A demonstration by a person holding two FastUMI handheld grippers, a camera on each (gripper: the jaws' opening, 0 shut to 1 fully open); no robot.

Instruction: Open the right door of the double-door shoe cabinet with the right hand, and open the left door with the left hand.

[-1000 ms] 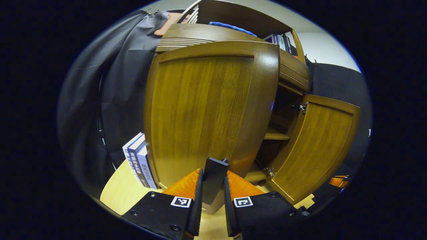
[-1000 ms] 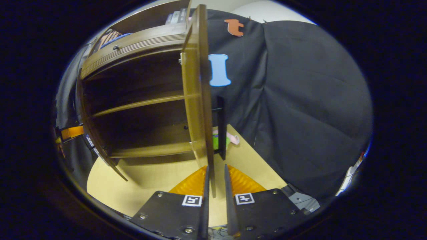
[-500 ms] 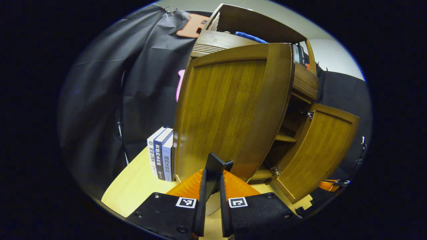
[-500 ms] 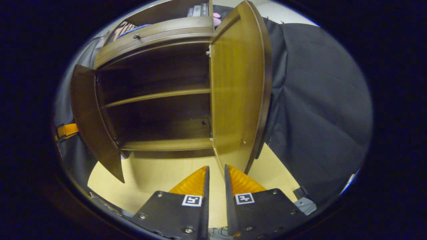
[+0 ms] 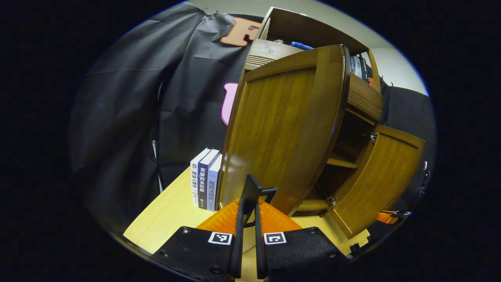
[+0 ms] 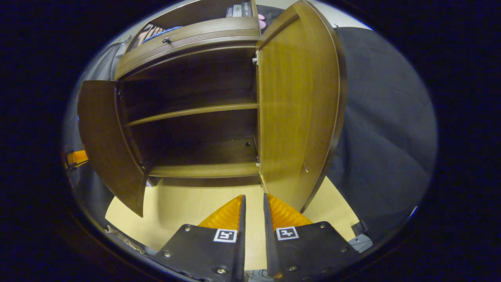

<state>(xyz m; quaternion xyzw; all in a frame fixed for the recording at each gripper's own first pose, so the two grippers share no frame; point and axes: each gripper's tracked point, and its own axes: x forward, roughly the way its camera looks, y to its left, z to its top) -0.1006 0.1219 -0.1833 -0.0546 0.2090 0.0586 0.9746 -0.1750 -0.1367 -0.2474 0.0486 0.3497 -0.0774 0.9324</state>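
Left gripper (image 5: pixel 247 203) stays clamped on the left door's handle (image 5: pixel 250 192); over 1 s the left door (image 5: pixel 282 129) swings wider. Right gripper (image 6: pixel 252 203), fingers nearly together, holds nothing, backed off the open right door (image 6: pixel 297 113). Both doors open: task nearly complete.

Left gripper (image 5: pixel 248 211) level, pointing forward, fingers nearly together, pinching thin dark handle (image 5: pixel 250 192) between them; right gripper (image 6: pixel 253 211) level, pointing forward, fingers close with narrow gap, nothing held between them
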